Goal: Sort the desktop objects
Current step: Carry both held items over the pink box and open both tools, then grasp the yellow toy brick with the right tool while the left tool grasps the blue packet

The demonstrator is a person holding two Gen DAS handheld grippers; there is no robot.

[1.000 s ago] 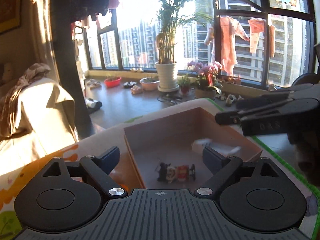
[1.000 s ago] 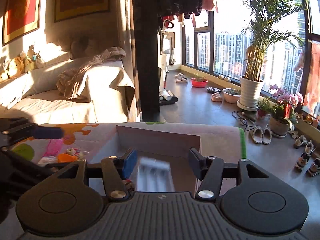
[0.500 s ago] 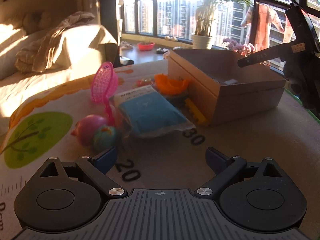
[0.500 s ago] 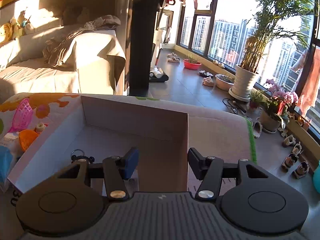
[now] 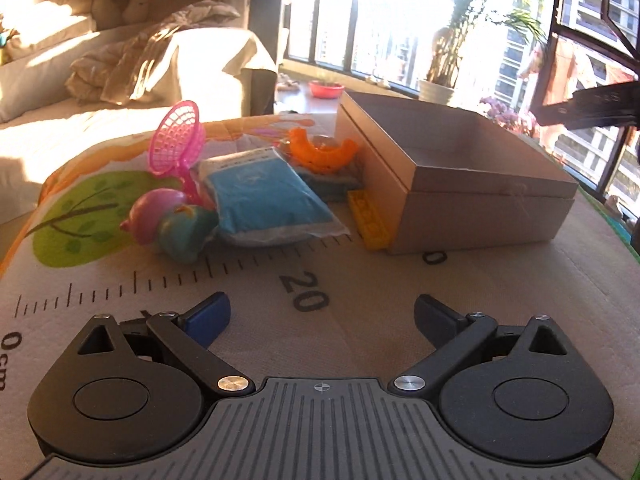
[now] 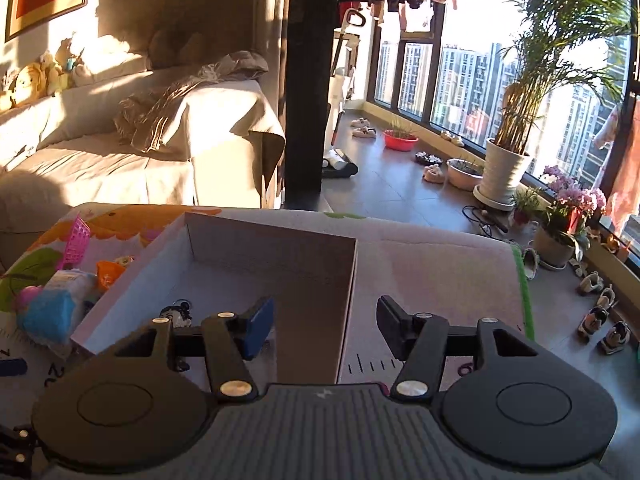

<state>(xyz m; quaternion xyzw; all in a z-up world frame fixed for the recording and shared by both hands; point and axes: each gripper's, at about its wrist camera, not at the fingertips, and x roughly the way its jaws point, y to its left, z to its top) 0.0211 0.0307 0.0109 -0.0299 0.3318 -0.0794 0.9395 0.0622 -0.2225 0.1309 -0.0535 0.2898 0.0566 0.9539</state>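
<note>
My left gripper (image 5: 320,316) hangs low over the ruler-printed mat (image 5: 360,320), its jaws opening with nothing between them. Beyond it lie a blue packet (image 5: 264,192), a pink net scoop (image 5: 176,140), a pink ball (image 5: 154,210), a teal toy (image 5: 186,232), an orange piece (image 5: 322,152) and a yellow brick (image 5: 370,220). To their right stands the open cardboard box (image 5: 460,168). My right gripper (image 6: 326,326) is open and empty above the right wall of the box (image 6: 348,280). A small black-and-white toy (image 6: 176,314) lies inside.
A covered sofa (image 6: 120,160) stands behind the table. A dark pillar (image 6: 308,100), potted plants (image 6: 504,160) and shoes on the floor lie beyond the far edge. A green strip (image 6: 522,292) marks the mat's right border.
My left gripper pulled back from over the box, sank toward the mat before the toys and opened wider. A blurred white thing between the right fingers is gone; that gripper shifted right.
</note>
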